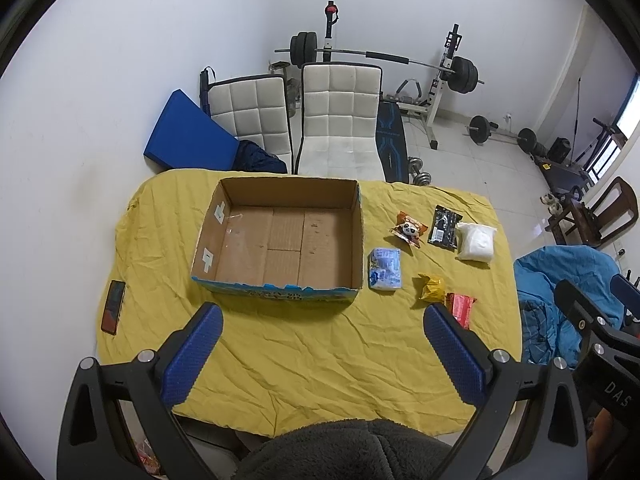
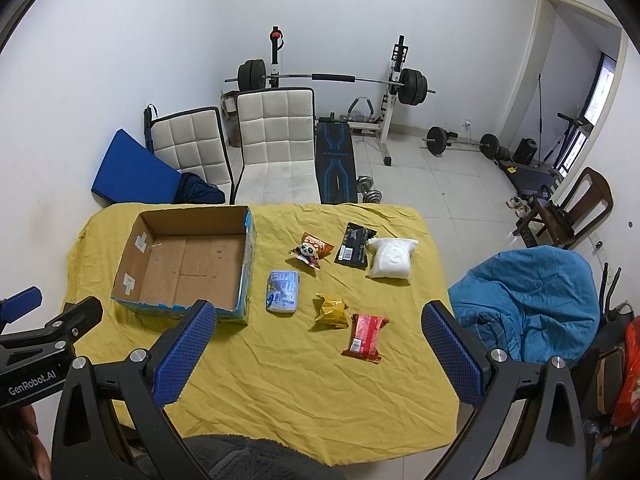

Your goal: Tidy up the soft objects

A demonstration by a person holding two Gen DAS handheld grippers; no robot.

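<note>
An empty cardboard box (image 1: 280, 236) (image 2: 188, 264) stands on the yellow cloth (image 1: 304, 352) (image 2: 280, 380). To its right lie several soft packets: a pale blue pack (image 1: 385, 269) (image 2: 283, 291), a panda snack bag (image 1: 409, 229) (image 2: 311, 253), a black pouch (image 1: 444, 225) (image 2: 354, 244), a white bag (image 1: 476, 244) (image 2: 391, 258), a yellow packet (image 1: 431, 288) (image 2: 332, 311) and a red wrapper (image 1: 462, 307) (image 2: 365, 337). My left gripper (image 1: 324, 328) hangs open above the near side of the cloth. My right gripper (image 2: 320, 324) is open too, holding nothing.
A phone (image 1: 113, 306) lies at the cloth's left edge. Two white chairs (image 1: 340, 120) (image 2: 276, 140) stand behind the table, with a barbell rack (image 2: 332, 80) beyond. A blue blanket (image 2: 528, 300) covers a seat on the right. A dark fleece sleeve (image 1: 344, 452) fills the bottom.
</note>
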